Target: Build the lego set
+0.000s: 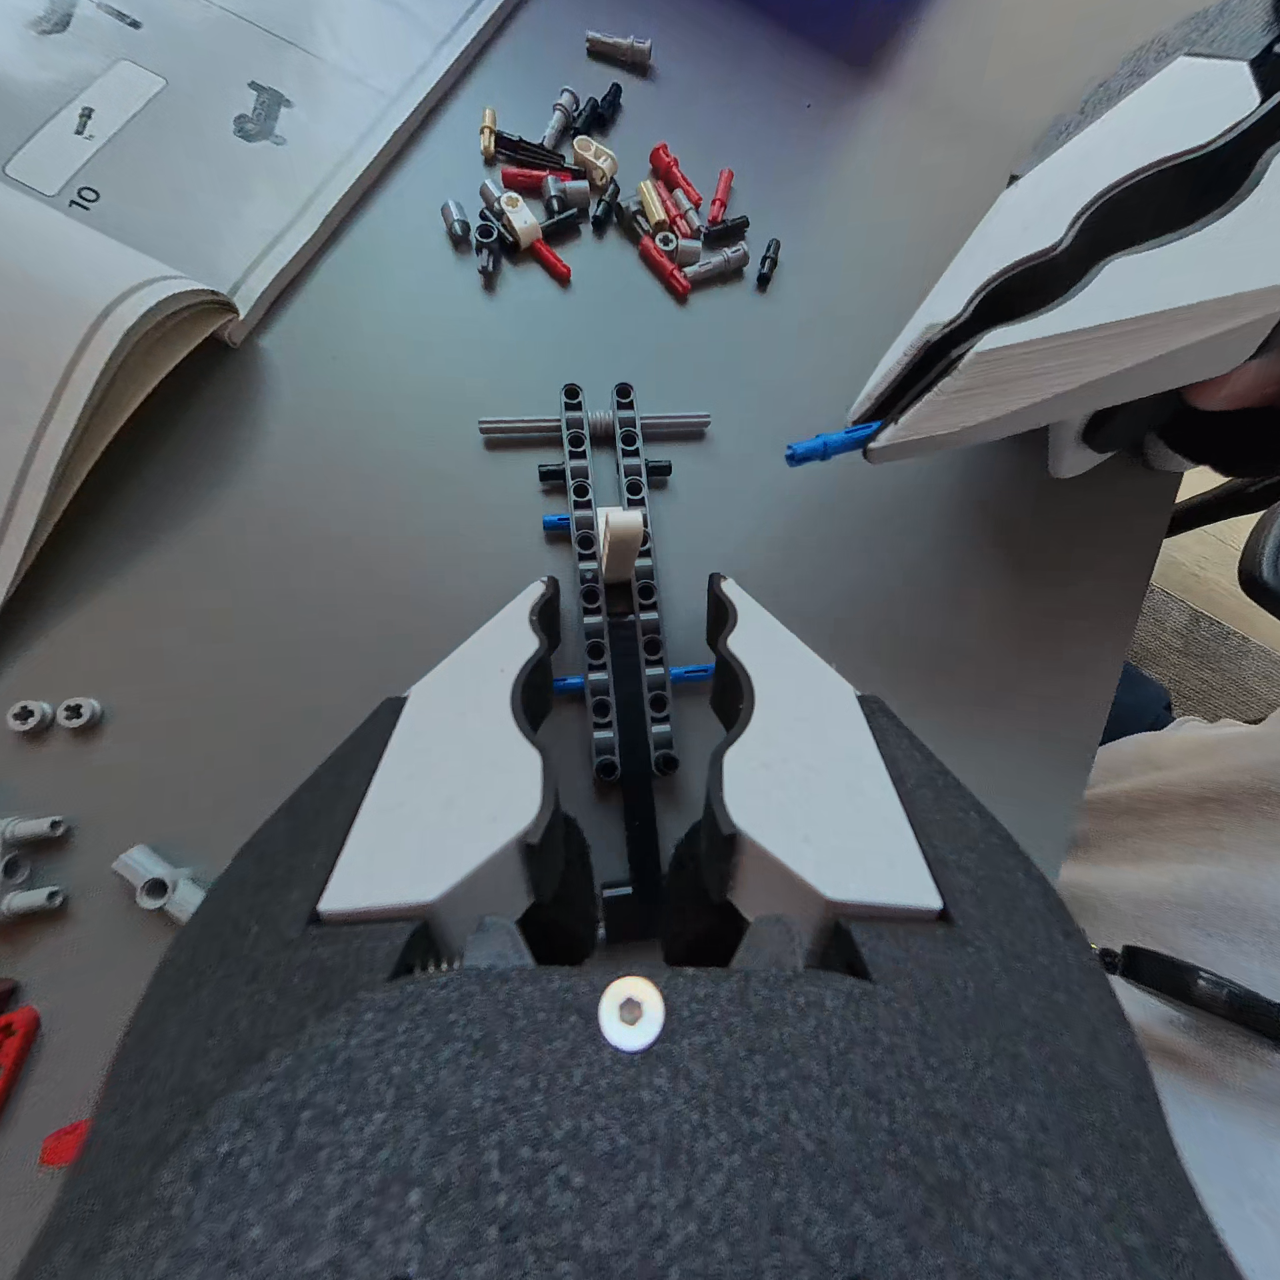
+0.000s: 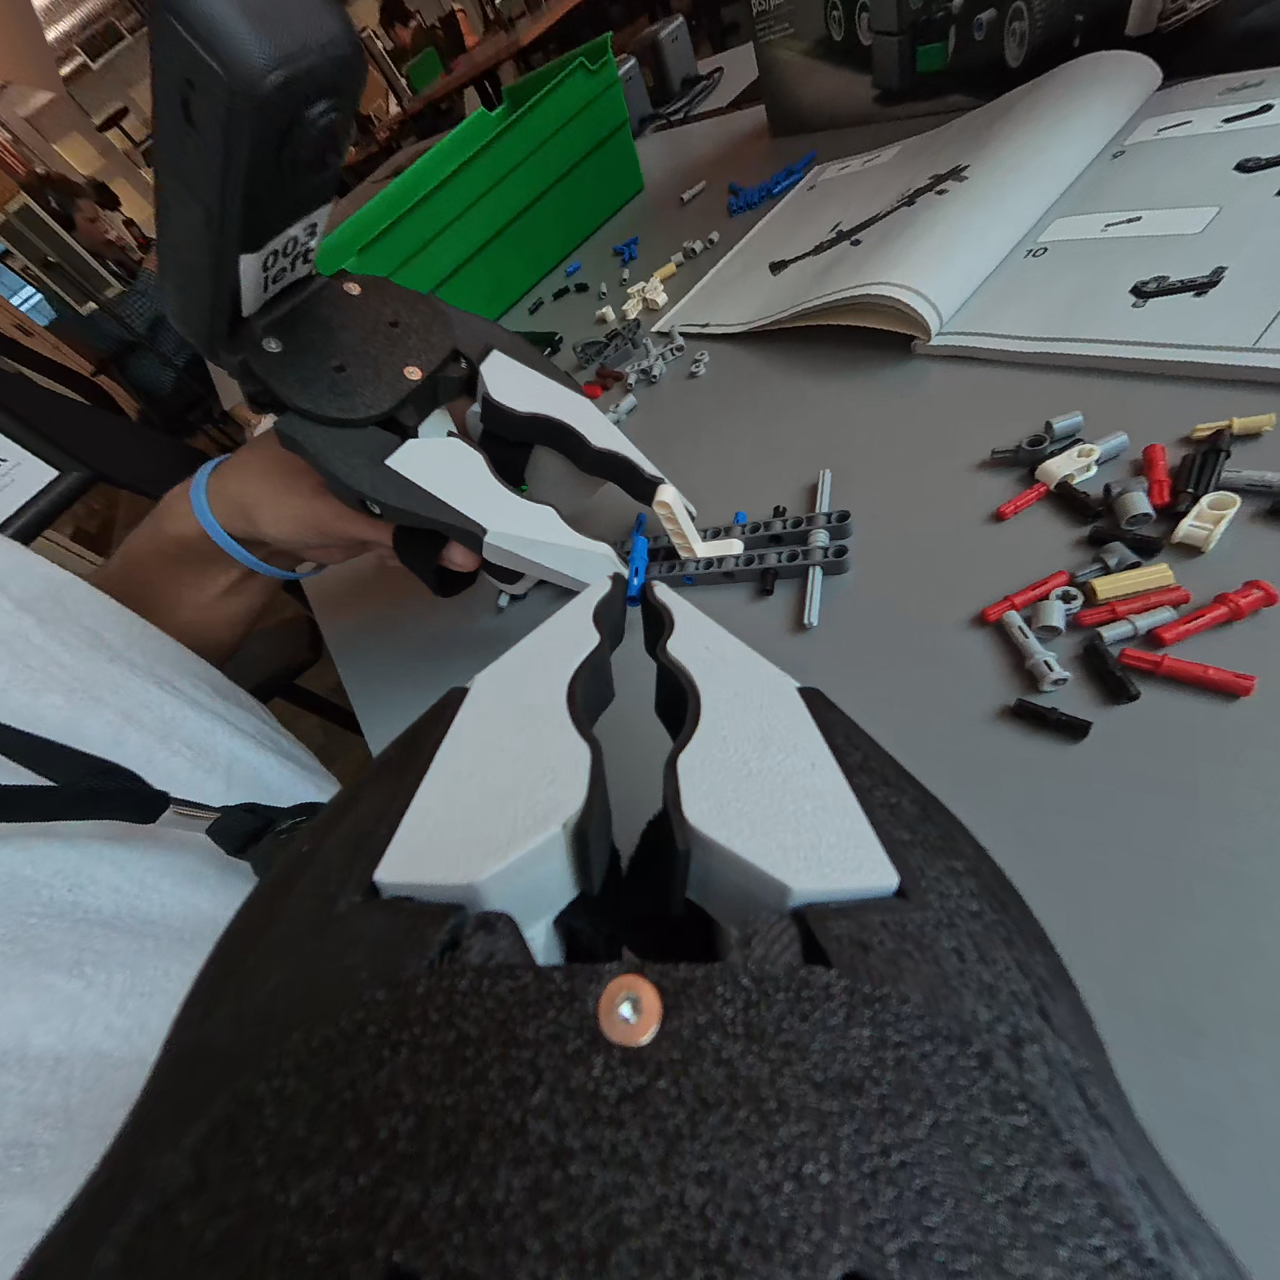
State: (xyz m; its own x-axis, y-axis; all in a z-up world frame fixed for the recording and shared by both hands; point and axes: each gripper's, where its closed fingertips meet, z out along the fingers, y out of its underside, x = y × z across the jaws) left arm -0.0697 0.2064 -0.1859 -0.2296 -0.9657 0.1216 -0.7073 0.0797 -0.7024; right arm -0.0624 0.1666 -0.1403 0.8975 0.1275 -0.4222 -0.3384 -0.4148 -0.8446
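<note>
Left wrist view, nearest: the left gripper (image 1: 630, 665) stands released, its jaws spread either side of the beam assembly (image 1: 616, 575) without touching it. The assembly lies flat on the grey table (image 1: 346, 485): two dark grey holed beams side by side, a white piece (image 1: 618, 547) between them, blue and black pins in their sides, a grey axle (image 1: 505, 424) across the far end. To the right, the right gripper (image 1: 866, 433) is clenched on a blue pin (image 1: 828, 445), held clear of the beams. Farther off lie a pile of loose pins (image 1: 602, 187) and, far left, the open instruction book (image 1: 138, 228).

The pin looks light, stiff and slick, best pinched by its tail. The assembly looks light enough to skid when pushed, so clamping across both beams seems wise.
</note>
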